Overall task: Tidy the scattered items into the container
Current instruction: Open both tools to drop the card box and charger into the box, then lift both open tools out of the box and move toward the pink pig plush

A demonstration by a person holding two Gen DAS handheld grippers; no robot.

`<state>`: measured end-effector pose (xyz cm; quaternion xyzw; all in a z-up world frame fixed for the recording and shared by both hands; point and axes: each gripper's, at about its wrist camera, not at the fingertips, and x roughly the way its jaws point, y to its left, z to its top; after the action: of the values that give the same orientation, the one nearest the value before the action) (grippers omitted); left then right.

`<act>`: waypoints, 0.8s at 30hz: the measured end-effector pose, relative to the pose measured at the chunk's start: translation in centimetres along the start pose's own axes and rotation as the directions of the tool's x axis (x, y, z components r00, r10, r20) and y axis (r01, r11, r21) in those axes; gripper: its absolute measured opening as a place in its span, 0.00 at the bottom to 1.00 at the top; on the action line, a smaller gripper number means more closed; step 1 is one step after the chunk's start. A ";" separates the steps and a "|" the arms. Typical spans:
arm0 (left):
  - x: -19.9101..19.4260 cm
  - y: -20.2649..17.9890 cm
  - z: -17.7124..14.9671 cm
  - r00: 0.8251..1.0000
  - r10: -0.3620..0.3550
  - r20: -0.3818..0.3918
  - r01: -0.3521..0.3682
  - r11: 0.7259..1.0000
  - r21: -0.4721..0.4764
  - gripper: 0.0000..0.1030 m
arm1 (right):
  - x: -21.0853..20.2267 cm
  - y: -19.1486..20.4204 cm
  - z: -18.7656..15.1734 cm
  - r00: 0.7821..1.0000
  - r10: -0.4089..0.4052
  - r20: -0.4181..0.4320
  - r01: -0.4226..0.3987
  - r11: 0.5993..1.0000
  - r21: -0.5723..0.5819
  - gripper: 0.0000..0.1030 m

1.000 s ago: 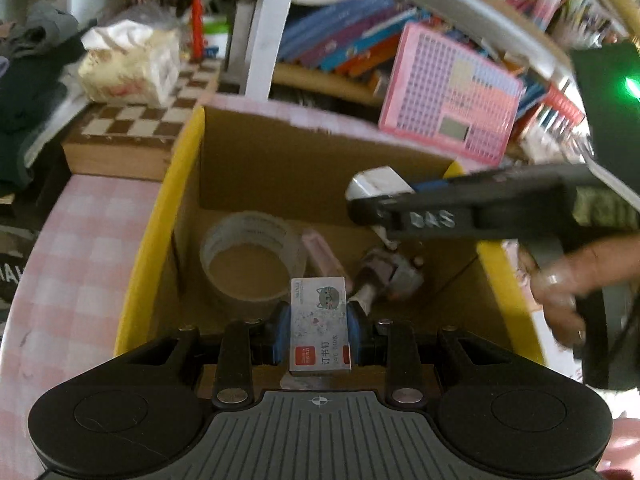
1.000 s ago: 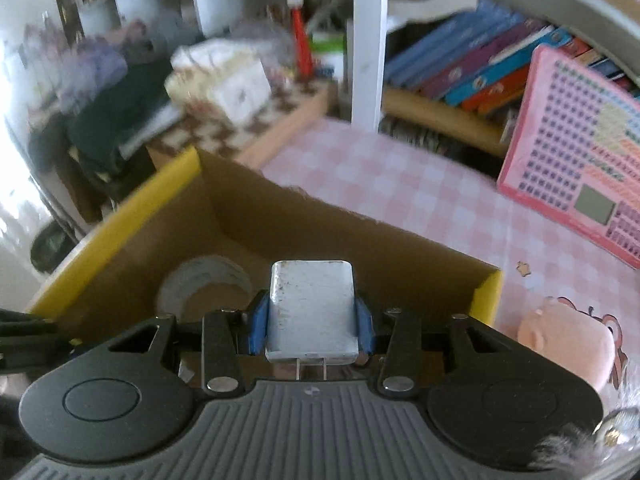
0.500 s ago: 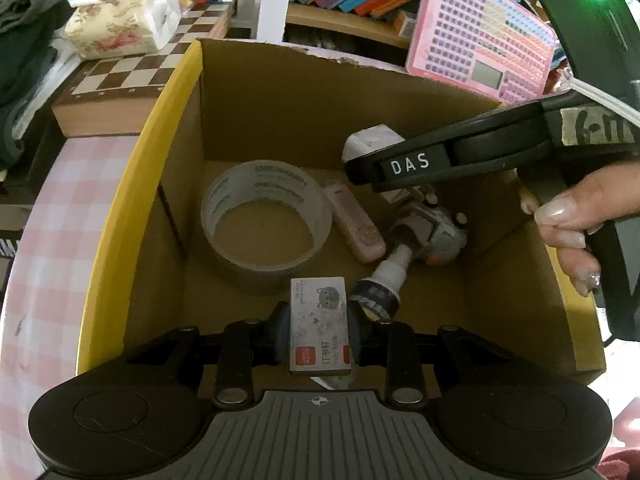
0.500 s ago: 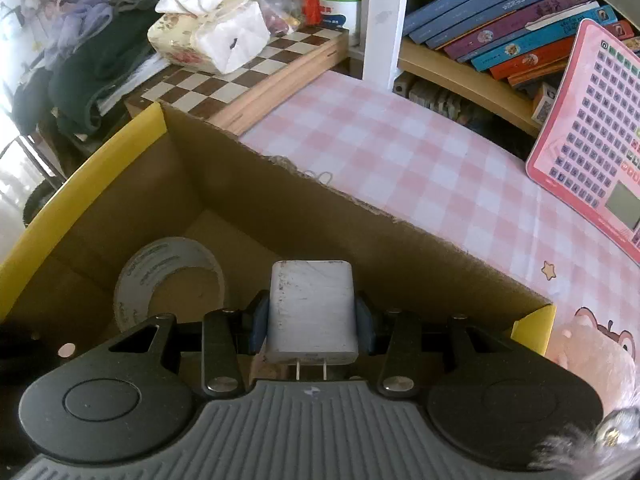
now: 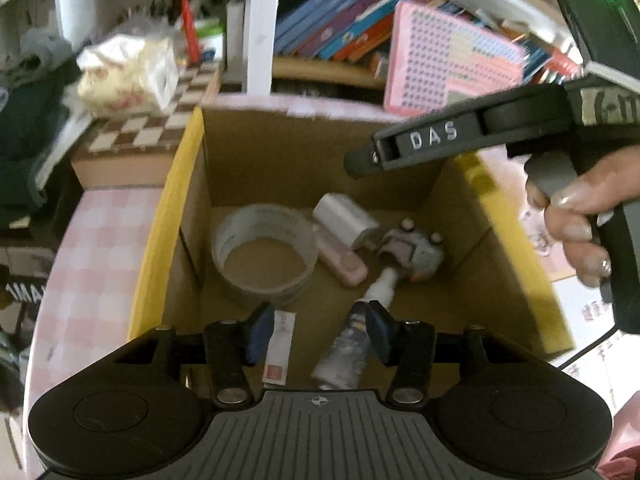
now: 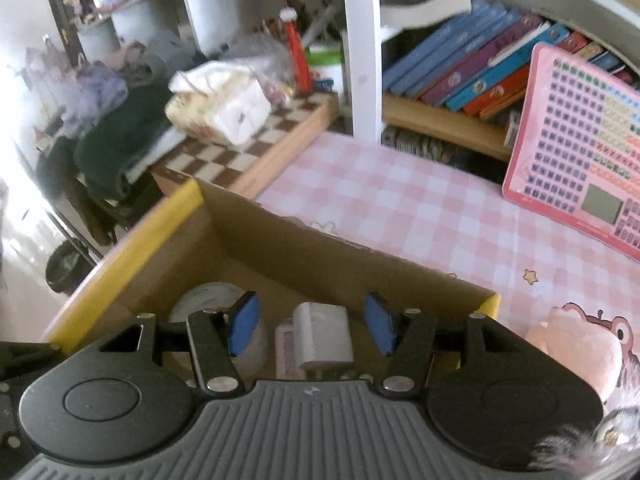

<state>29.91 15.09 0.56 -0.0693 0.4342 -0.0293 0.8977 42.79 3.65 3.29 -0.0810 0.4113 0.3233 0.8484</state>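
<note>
In the left wrist view the left gripper (image 5: pixel 316 330) hangs over the near edge of the cardboard box (image 5: pixel 320 152), its blue pads spread wide and gripping nothing; a small card (image 5: pixel 279 348) lies just inside the left pad, on the box floor or dropping towards it, which of the two cannot be told; a spray bottle (image 5: pixel 352 344) lies slanted beside the right pad; further in sit a tape roll (image 5: pixel 264 252), a pink case (image 5: pixel 340 262), a white charger (image 5: pixel 346 224) partly on top of that case, and a small grey toy (image 5: pixel 412 250) touching the bottle's nozzle; the right gripper (image 5: pixel 360 160) reaches in from the right above the box, a hand (image 5: pixel 580 216) around its handle; a chessboard (image 5: pixel 160 124) with a tissue pack (image 5: pixel 128 76) on it stands beyond the box's yellow-edged left wall, and a pink toy tablet (image 5: pixel 452 68) leans against the bookshelf behind.

In the right wrist view the right gripper (image 6: pixel 312 326) has its jaws spread apart, pinching nothing; the white charger (image 6: pixel 322 338) sits between the pads but clear of both, down inside the cardboard box (image 6: pixel 320 252), with the pink case (image 6: pixel 286 346) just to its left and the tape roll (image 6: pixel 208 300) beyond the left pad; the pink checked surface (image 6: pixel 400 208) stretches behind the box, carrying the pink toy tablet (image 6: pixel 580 144); a pink plush toy (image 6: pixel 580 348) lies near the box's right corner.
</note>
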 end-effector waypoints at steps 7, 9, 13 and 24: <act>-4.4 -1.1 -0.9 0.991 -0.016 0.129 0.008 0.998 0.059 0.69 | -5.3 2.4 -1.7 0.995 0.001 0.103 0.001 1.000 -0.012 0.58; -5.7 -1.3 -1.5 0.985 -0.019 0.172 0.007 0.997 0.071 0.69 | -7.0 3.1 -2.5 0.990 -0.023 0.141 0.027 0.999 -0.025 0.61; -8.8 -2.0 -3.1 0.970 -0.029 0.240 0.007 0.996 0.092 0.74 | -10.4 4.3 -4.6 0.973 -0.078 0.218 0.087 0.996 -0.031 0.63; -13.9 -2.0 -8.4 0.946 -0.028 0.323 0.004 0.997 0.074 0.79 | -18.5 5.8 -13.2 0.900 -0.266 0.345 0.253 0.964 0.082 0.63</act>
<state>14.68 13.87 6.48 -0.0441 0.2789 -0.0404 0.9584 22.32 -6.11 9.34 -0.0610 0.2433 0.2096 0.9451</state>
